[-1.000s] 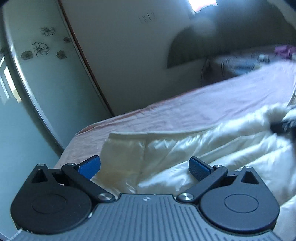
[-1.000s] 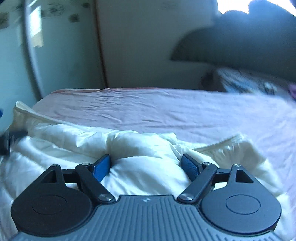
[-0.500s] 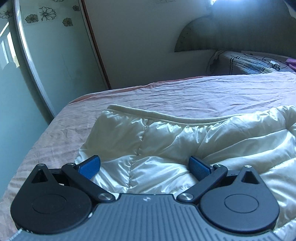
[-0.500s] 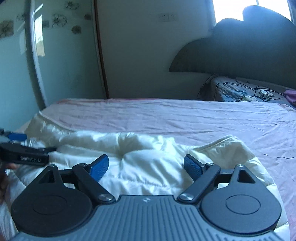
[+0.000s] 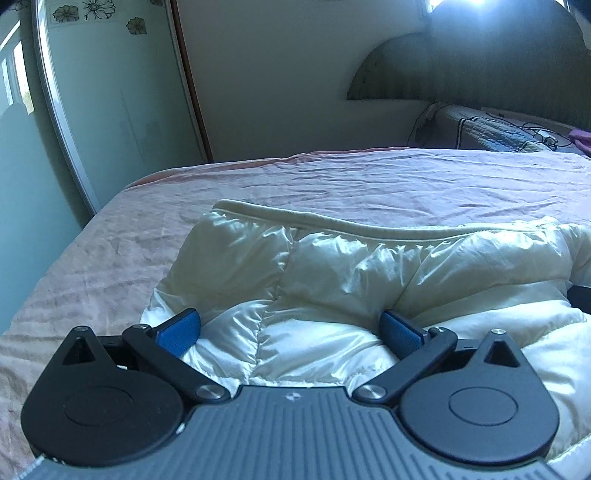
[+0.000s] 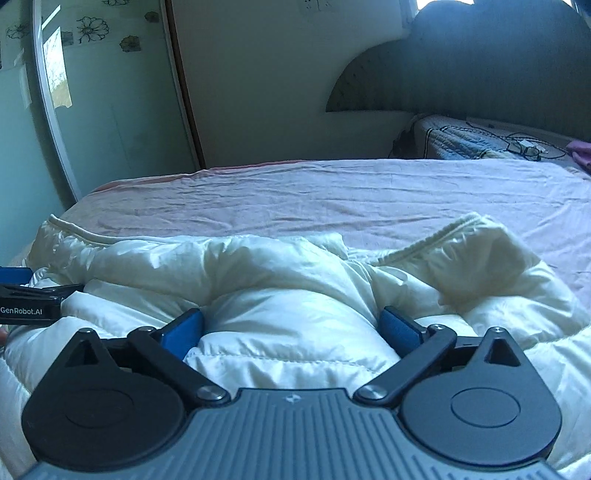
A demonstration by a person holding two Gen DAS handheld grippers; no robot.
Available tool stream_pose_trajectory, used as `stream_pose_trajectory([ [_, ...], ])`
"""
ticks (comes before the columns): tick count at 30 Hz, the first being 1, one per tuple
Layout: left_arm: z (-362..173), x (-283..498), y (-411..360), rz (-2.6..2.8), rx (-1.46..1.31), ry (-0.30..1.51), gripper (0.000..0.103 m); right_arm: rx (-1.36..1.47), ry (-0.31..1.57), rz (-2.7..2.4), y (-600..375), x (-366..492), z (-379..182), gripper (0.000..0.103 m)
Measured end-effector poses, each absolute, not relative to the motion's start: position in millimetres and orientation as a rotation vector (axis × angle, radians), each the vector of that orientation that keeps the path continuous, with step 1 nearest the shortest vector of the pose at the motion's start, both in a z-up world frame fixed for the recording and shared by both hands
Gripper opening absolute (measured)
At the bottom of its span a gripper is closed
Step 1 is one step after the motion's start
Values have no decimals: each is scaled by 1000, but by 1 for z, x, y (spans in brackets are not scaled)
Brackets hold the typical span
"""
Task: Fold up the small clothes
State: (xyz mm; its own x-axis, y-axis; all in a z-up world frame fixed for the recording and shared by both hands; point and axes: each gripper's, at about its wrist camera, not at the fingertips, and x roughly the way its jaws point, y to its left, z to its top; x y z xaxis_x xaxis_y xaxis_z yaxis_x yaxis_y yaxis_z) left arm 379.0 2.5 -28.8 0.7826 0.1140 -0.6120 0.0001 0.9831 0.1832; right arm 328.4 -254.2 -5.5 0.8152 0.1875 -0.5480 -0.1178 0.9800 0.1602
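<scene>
I have a tool in each hand, and both point down at a puffy white jacket (image 5: 332, 280) that lies on the bed (image 5: 369, 181). The bed has a pink sheet with lots of little wrinkles.

My left tool (image 5: 290, 330) is wide. Its two blue pads (image 5: 179, 330) sit far apart, low on the shiny cloth. A fat part of the jacket is between them, but I do not see them squeeze it. The jacket's cream edge band (image 5: 332, 221) runs across the far side, just past my left tool.

My right tool (image 6: 291, 328) is wide too, and its jaws are opening. A soft bump of the jacket sits between its blue pads (image 6: 183, 332), and the pads do not pinch it. On the right, a part of the jacket with a ribbed edge (image 6: 461, 251) sticks up from the rest. From this side I can see my left tool at the left edge, low on the jacket.

Behind the bed there is a dark headboard (image 6: 480, 74). A door with flower stickers (image 6: 92, 29) is on the left. A quilted blanket (image 6: 461, 142) with some wires on it lies at the far right.
</scene>
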Motion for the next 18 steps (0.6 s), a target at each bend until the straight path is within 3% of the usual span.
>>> stream_pose_trajectory([
  [18, -48, 367, -4, 85, 175, 580, 102, 59, 547, 121, -240, 326, -24, 103],
])
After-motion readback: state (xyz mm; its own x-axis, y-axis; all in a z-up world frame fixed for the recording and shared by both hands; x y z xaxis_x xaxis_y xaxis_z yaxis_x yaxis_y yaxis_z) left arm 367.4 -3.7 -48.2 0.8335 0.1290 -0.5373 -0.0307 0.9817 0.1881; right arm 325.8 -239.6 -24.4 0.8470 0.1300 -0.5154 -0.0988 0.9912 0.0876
